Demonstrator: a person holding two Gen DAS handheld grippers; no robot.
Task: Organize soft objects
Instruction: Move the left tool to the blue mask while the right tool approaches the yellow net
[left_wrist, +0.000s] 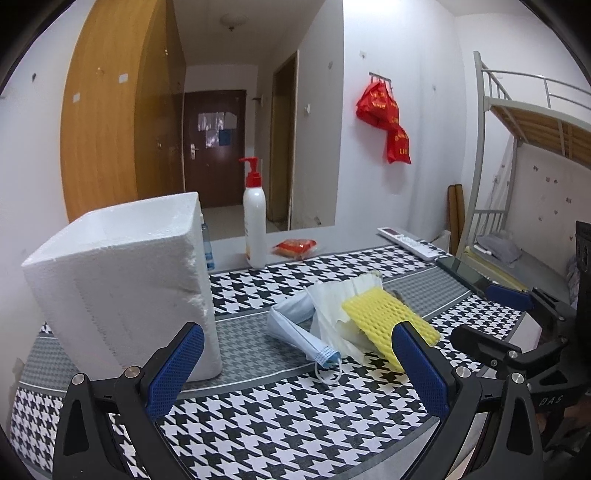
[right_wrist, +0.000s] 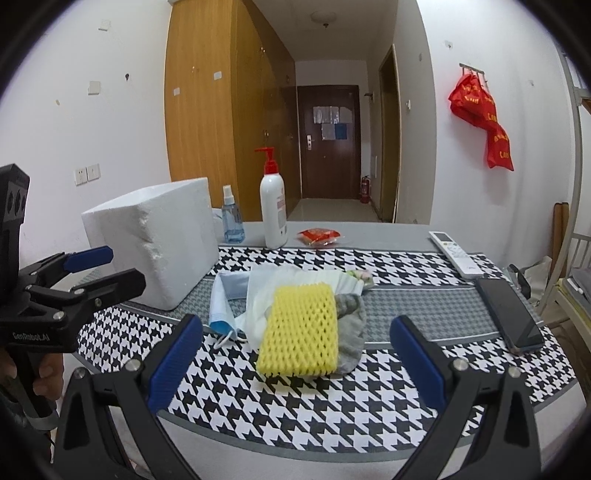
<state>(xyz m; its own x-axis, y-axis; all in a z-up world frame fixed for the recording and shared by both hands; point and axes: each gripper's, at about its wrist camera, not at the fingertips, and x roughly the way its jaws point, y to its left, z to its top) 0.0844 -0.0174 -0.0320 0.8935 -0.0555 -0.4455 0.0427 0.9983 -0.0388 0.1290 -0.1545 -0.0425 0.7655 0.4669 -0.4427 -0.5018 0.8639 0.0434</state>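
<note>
A pile of soft things lies mid-table: a yellow foam net (right_wrist: 301, 330) on top, a white foam wrap (right_wrist: 295, 278) under it, a blue face mask (right_wrist: 221, 314) at the left and a grey cloth (right_wrist: 351, 332) at the right. The pile also shows in the left wrist view, with the yellow net (left_wrist: 384, 321) and the mask (left_wrist: 299, 328). A white styrofoam box (left_wrist: 122, 291) stands at the left, open at the top. My left gripper (left_wrist: 299, 373) is open and empty, short of the pile. My right gripper (right_wrist: 295, 362) is open and empty, just before the yellow net.
A pump bottle (right_wrist: 273, 206), a blue spray bottle (right_wrist: 231, 219) and a red packet (right_wrist: 319, 236) stand at the table's far edge. A white remote (right_wrist: 456, 254) and a black phone (right_wrist: 511, 317) lie at the right. A bunk bed (left_wrist: 524, 166) stands to the right.
</note>
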